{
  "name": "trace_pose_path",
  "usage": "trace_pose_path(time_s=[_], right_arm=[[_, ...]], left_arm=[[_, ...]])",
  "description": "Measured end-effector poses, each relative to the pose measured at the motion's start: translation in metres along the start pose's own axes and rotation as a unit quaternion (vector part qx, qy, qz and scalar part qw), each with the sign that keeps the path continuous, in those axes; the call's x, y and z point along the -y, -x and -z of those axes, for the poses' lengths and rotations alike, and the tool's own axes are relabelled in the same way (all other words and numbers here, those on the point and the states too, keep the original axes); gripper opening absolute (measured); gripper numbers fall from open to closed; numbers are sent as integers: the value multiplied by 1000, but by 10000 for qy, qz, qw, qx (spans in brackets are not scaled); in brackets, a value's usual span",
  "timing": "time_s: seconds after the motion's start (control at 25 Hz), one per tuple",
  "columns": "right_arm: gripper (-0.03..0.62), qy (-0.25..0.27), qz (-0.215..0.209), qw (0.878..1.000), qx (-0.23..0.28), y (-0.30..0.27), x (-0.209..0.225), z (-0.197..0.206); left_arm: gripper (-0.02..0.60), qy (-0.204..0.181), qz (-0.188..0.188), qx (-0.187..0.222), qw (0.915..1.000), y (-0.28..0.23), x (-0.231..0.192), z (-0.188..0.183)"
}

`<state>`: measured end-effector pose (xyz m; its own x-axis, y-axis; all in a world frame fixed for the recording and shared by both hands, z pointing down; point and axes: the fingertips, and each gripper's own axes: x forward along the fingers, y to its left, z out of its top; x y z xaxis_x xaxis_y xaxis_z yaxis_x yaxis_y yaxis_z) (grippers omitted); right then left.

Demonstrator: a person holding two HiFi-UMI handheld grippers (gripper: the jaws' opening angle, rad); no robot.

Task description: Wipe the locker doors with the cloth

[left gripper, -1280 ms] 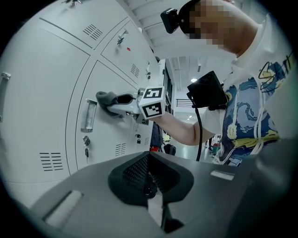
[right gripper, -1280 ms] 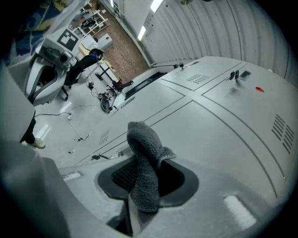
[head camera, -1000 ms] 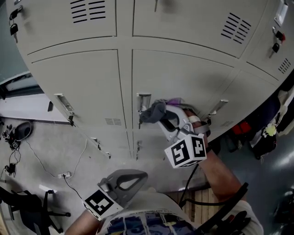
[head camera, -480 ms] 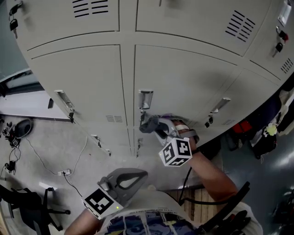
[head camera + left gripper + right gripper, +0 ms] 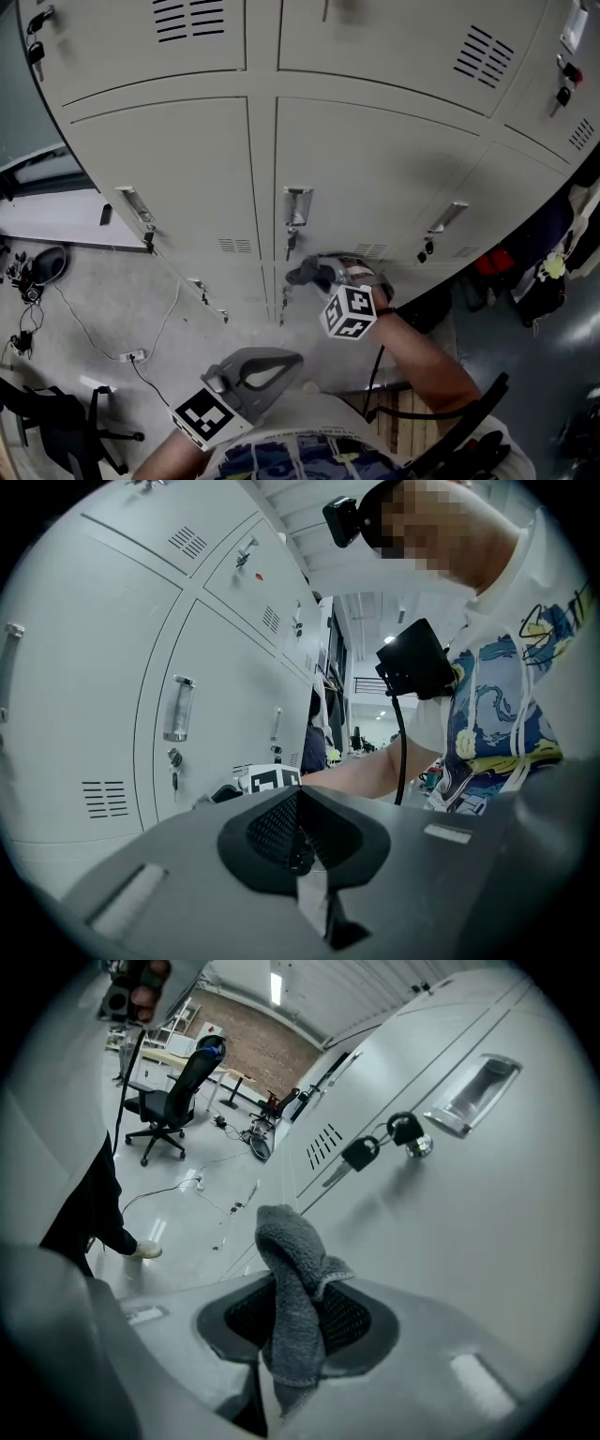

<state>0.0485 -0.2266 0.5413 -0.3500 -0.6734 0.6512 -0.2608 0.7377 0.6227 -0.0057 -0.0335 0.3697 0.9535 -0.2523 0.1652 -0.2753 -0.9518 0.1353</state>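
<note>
Grey locker doors (image 5: 375, 169) fill the head view. My right gripper (image 5: 314, 273) is shut on a grey cloth (image 5: 302, 275) and holds it low against the middle door, below the handle (image 5: 297, 204) and the hanging key (image 5: 291, 242). In the right gripper view the cloth (image 5: 289, 1269) stands bunched up between the jaws, next to the door with its key (image 5: 361, 1152) and handle (image 5: 473, 1091). My left gripper (image 5: 253, 370) hangs back near the person's body, shut and empty. Its pads (image 5: 281, 827) meet with nothing between them.
Cables and a plug (image 5: 141, 354) lie on the floor at the left, with a chair base (image 5: 56, 422) at the lower left. Clothes and bags (image 5: 539, 272) hang at the right. An office chair (image 5: 173, 1101) stands behind. Keys (image 5: 36, 52) stick out of an upper left locker.
My right gripper has slid down the middle door with the cloth, from beside the handle to below the key. The left gripper has not moved.
</note>
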Motion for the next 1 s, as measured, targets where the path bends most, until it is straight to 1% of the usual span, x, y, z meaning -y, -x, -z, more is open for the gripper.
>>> trace_pose_path(time_s=[0.12,0.24,0.32,0.4,0.48,0.56,0.68,0.76,0.88,1.0], right_arm=[[112,4,-57,10000,-51,16,6,-7],[112,-106,67,9999,86,55,27,-27],[112,-76,335,9990,287,92,53,-48],[112,75,760,9953,589,135,86,-79],[112,244,1255,9874,930,177,121,-117],[112,458,1758,9762,1184,211,151,-147],[112,729,2322,9601,1378,240,185,-177],[112,880,2575,9519,1406,250,199,-190],[112,974,2845,9429,1434,262,216,-204],[112,1001,2982,9399,1332,260,228,-206]], left_arm=[[3,-50,-3,16,10000,2,2,-1],[3,-72,-22,42,10000,5,1,-2],[3,-53,-27,56,10000,6,1,-2],[3,-49,-10,65,10000,6,1,-4],[3,-75,18,64,10000,4,2,-5],[3,-119,53,74,9999,2,4,-7],[3,-177,65,95,9998,3,7,-8],[3,-166,9,110,9998,7,6,-8],[3,-163,-59,100,9998,11,4,-7],[3,-153,-97,105,9998,13,4,-6]])
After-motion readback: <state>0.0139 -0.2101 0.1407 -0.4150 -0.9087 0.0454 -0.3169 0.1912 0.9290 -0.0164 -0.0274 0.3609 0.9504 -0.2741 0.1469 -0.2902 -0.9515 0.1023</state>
